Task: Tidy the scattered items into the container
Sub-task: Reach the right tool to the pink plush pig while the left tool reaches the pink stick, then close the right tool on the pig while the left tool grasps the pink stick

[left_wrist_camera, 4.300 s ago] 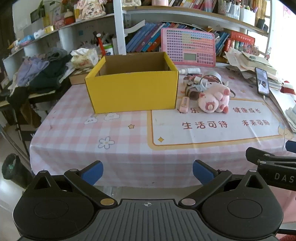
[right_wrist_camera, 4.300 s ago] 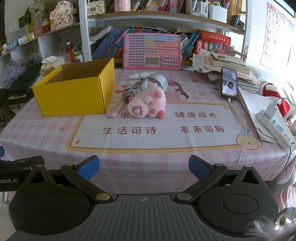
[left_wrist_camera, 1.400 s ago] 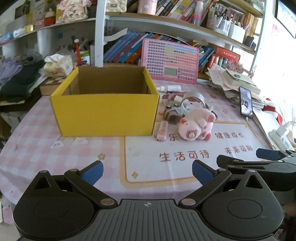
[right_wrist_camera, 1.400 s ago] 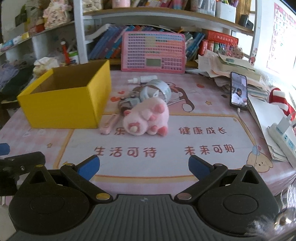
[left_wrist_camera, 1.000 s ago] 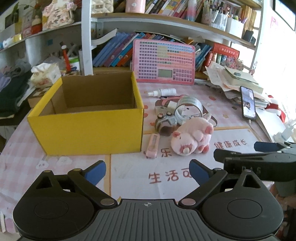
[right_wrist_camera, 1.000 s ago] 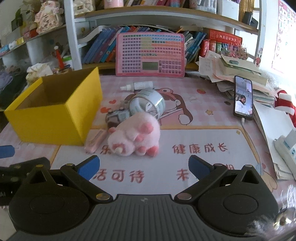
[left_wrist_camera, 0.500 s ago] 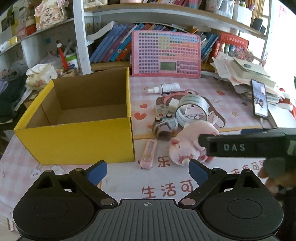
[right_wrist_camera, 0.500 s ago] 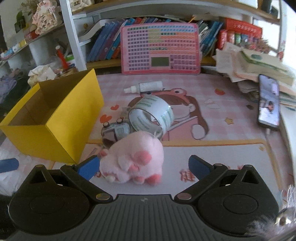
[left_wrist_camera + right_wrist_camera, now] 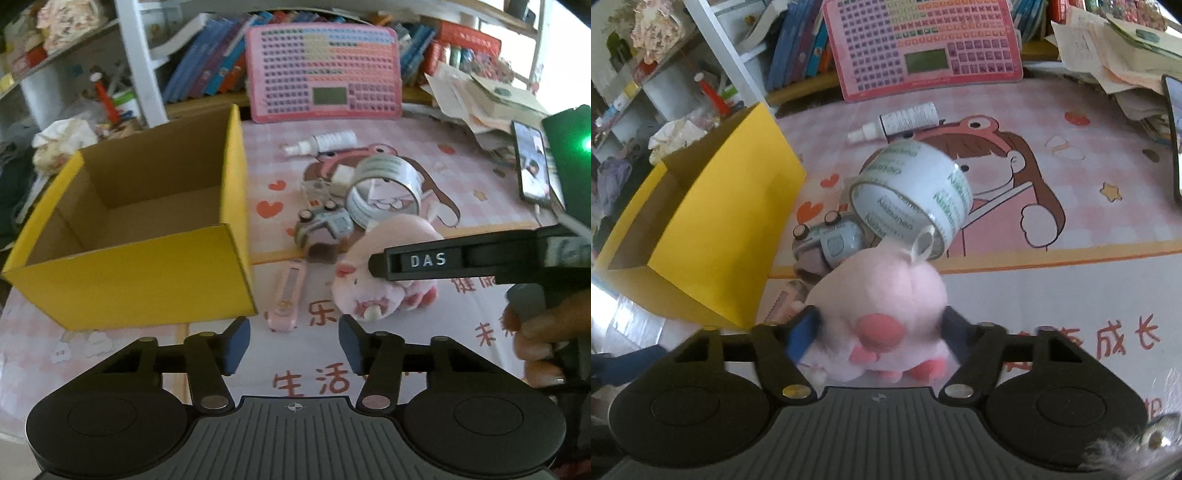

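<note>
An open yellow cardboard box (image 9: 140,273) stands on the table's left, also in the right wrist view (image 9: 724,236). A pink plush pig (image 9: 384,291) lies right of it, with a toy camera (image 9: 325,229), a tape roll (image 9: 384,188), a pink utility knife (image 9: 288,295) and a small spray bottle (image 9: 325,142) nearby. My right gripper (image 9: 881,332) is shut on the pink plush pig (image 9: 882,310) from both sides; one finger (image 9: 436,260) crosses the left wrist view. My left gripper (image 9: 291,345) is partly closed and empty, just in front of the knife.
A pink keyboard toy (image 9: 325,79) leans against the bookshelf behind. A phone (image 9: 532,170) and paper piles (image 9: 480,92) lie at the right. A printed mat (image 9: 1071,229) covers the pink checked tablecloth. Clothes and tissue sit left of the box.
Both grippers moved forward over the table. The right gripper reached the plush pig and closed around it. The left gripper's fingers narrowed.
</note>
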